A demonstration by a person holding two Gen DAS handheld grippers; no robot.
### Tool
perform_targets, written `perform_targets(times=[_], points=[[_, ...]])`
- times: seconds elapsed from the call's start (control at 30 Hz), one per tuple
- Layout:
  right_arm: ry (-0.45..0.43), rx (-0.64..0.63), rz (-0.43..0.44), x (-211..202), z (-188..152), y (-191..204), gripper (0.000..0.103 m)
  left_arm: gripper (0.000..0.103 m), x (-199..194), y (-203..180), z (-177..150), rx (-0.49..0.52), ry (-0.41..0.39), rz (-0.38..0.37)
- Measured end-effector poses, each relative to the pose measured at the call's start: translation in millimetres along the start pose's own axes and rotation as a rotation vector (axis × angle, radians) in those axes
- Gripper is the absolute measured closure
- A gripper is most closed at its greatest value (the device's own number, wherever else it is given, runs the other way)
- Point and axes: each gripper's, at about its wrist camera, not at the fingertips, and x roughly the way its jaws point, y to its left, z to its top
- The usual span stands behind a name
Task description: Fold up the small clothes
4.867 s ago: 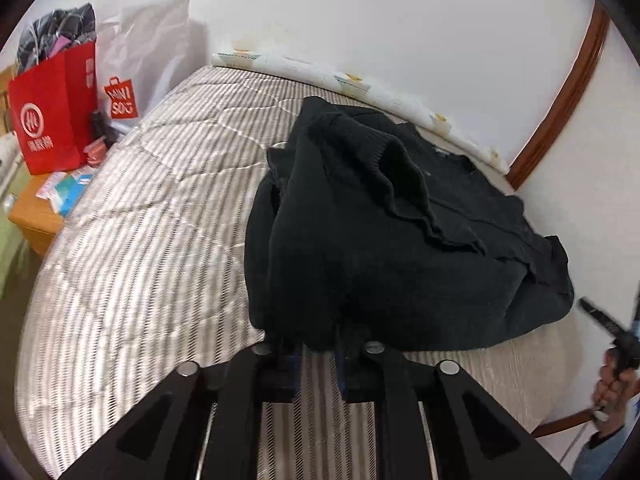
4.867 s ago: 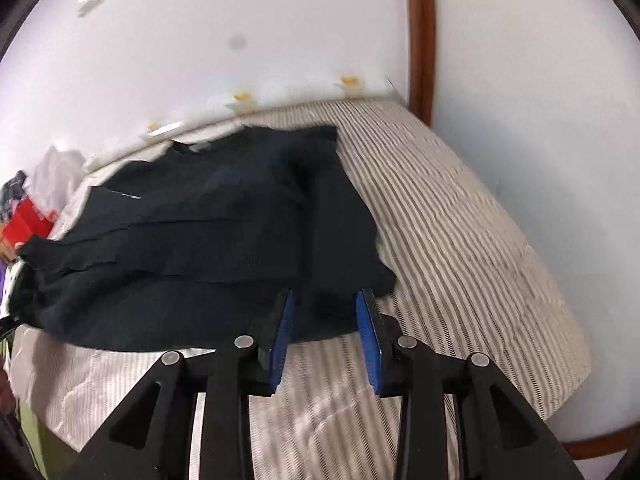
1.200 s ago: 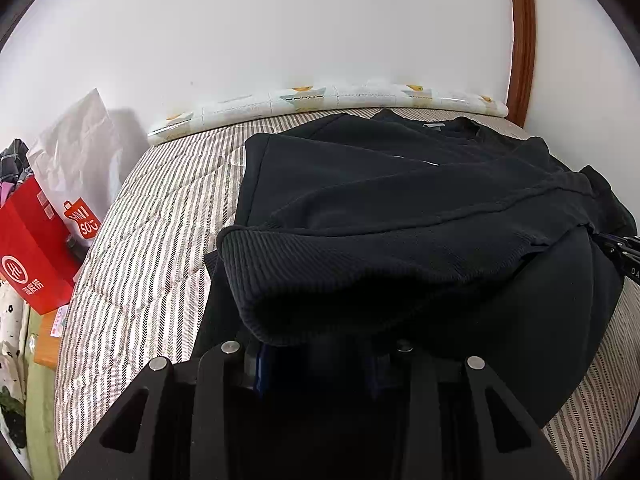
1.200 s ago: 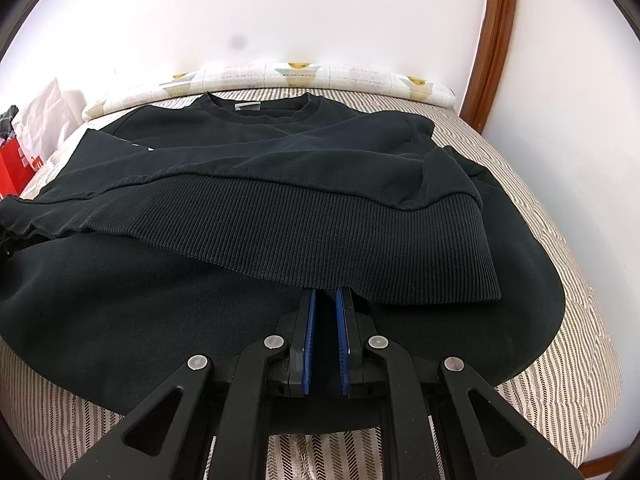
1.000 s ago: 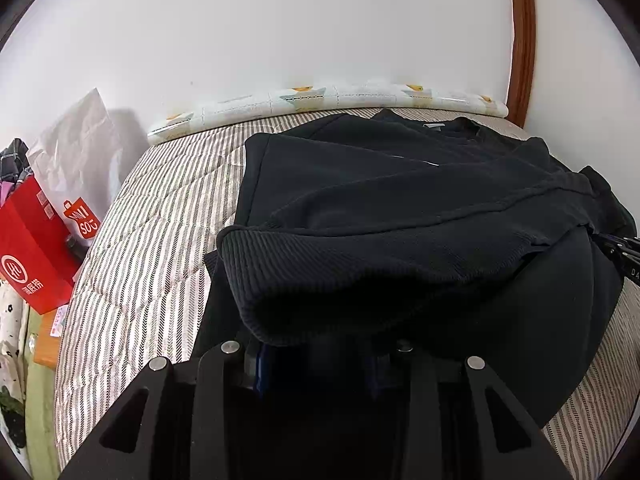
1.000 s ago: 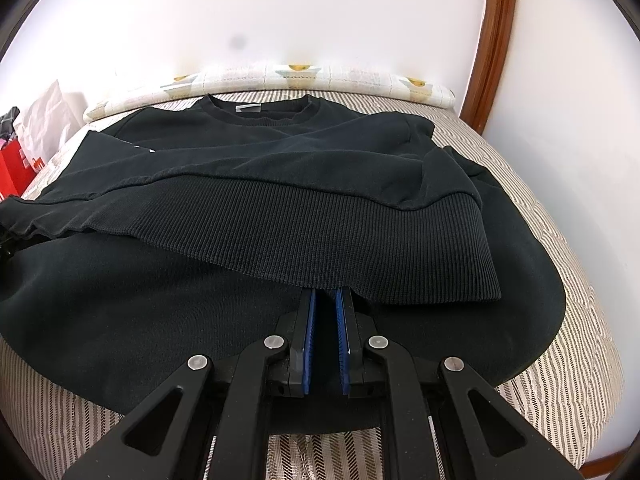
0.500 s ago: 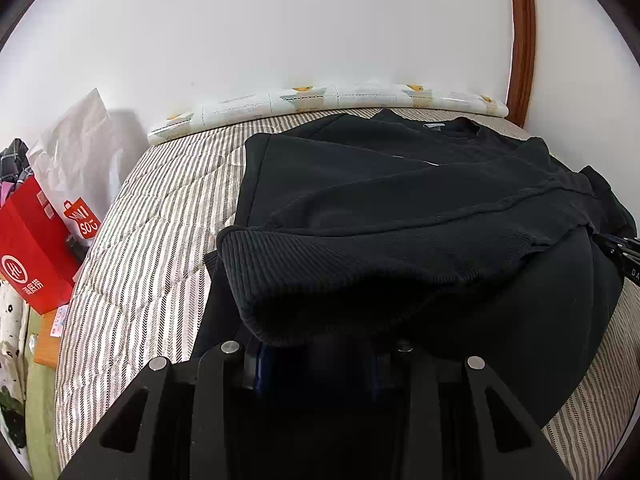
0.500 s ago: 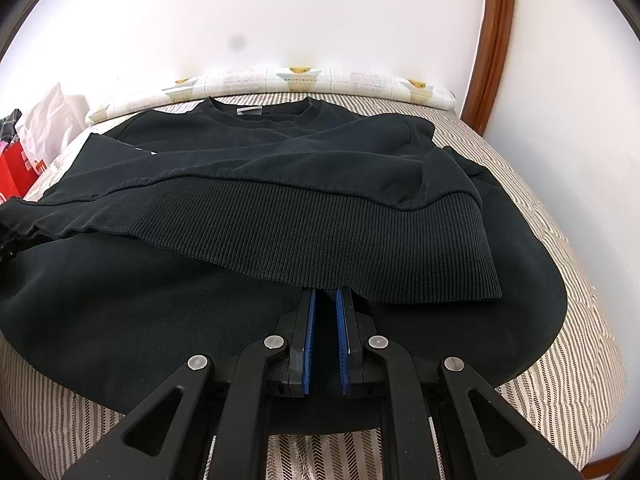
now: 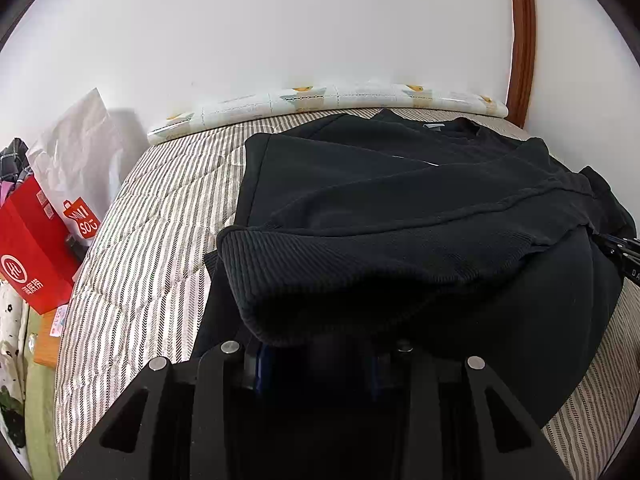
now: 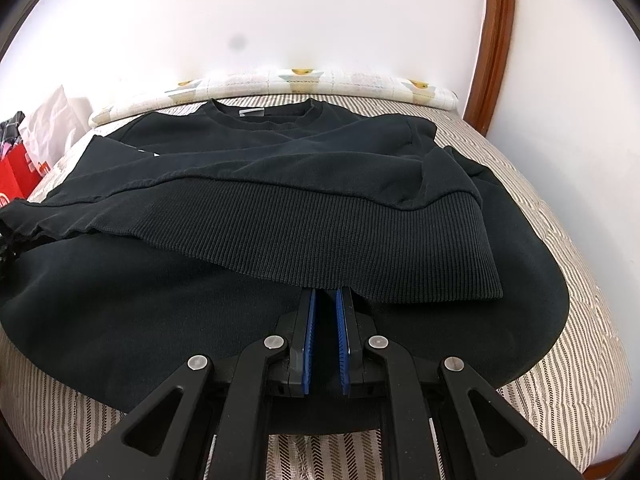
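Note:
A black sweatshirt [image 9: 400,184] lies spread on the striped mattress [image 9: 152,240], neck toward the wall. Its ribbed hem [image 9: 360,264] is lifted and doubled back over the lower body. In the left wrist view, bunched hem fabric fills the space between the blue pads of my left gripper [image 9: 316,356] and hides the fingertips. In the right wrist view the sweatshirt [image 10: 280,152] stretches across the bed, and my right gripper [image 10: 327,292] is shut on the ribbed hem [image 10: 320,232], pads nearly together. The right gripper's tip [image 9: 624,256] shows at the garment's right edge.
A red paper bag [image 9: 32,256] and a white shopping bag [image 9: 80,160] stand off the bed's left side. A patterned bolster [image 9: 320,96] lies along the white wall. A brown wooden frame [image 9: 522,40] rises at the far right corner. The mattress edge [image 10: 580,320] drops off close by.
About five seconds ago the sweatshirt lay crumpled, with the right gripper open. Now it is spread flat with both grippers closed on its hem. Nothing has moved over the last second.

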Motion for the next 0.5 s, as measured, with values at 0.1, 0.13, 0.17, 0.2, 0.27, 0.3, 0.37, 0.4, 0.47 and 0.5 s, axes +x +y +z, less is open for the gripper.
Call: perform_targets(times=[0.1,0.13,0.17,0.2,0.27,0.3,0.37,0.4,0.47,0.5], points=[[0.001,-0.001,0.011,0.5,0.0,-1.8,0.092,0.069,0.1,-0.2,-0.1,0.0,0.0,-0.001],[0.001,-0.002,0.014,0.5,0.1,-2.4,0.092,0.069,0.0,-0.2,-0.1,0.0,0.0,-0.001],[0.0,-0.003,0.016,0.4,-0.1,-2.7,0.092,0.069,0.2,-0.1,-0.1,0.0,0.0,-0.001],[0.0,-0.006,0.015,0.3,-0.3,-2.5,0.092,0.069,0.1,-0.2,-0.1,0.0,0.0,0.0],[-0.002,-0.015,0.011,0.0,-0.8,-1.4,0.092,0.069,0.1,-0.2,-0.1,0.0,0.0,-0.001],[-0.003,-0.027,0.006,-0.1,-0.8,-0.2,0.093,0.069,0.1,-0.2,-0.1,0.0,0.0,-0.001],[-0.006,-0.053,-0.01,-0.6,-1.2,3.7,0.093,0.069,0.0,-0.3,-0.1,0.0,0.0,-0.001],[-0.008,-0.065,-0.016,-0.7,-1.5,5.4,0.093,0.069,0.1,-0.2,-0.1,0.0,0.0,-0.001],[-0.007,-0.066,-0.01,-0.3,-1.1,4.6,0.093,0.069,0.2,-0.1,-0.1,0.0,0.0,-0.001],[-0.007,-0.063,-0.005,-0.3,-0.9,3.5,0.093,0.069,0.1,-0.1,-0.1,-0.001,0.0,-0.001]])
